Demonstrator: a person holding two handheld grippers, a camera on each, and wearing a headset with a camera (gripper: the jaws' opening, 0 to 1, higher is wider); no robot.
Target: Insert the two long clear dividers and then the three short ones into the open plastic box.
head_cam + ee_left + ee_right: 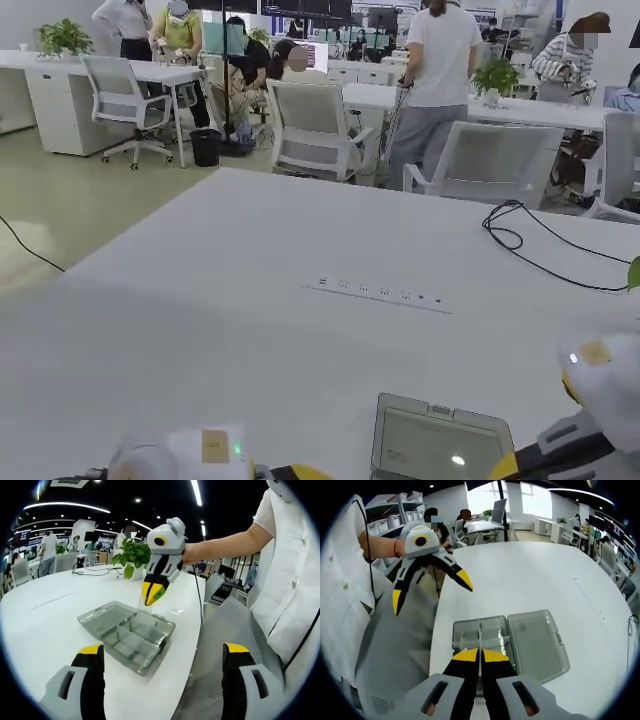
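The right claw (480,653) is pinched shut on a clear divider (480,639), which shows edge-on as a thin line running out ahead of its yellow tips. The open plastic box (458,632) lies on the worktop (535,570) just below and ahead of that claw, with its lid (537,640) flat to the claw's right. The left claw (432,595) hangs spread wide and empty, up and to the right claw's left. Some partitions seem seated in the box, but I cannot tell how many.

The step looks like lowering this divider into its grooves. It should stay plumb, with both ends lined up on the wall slots, and go straight down without twisting. The idle left claw could steady the near wall. Let go only once it sits flush.

No writing is legible. A tan sticker (214,446) on a claw body is blurred, and the marks along the socket strip (380,293) are too small to read.
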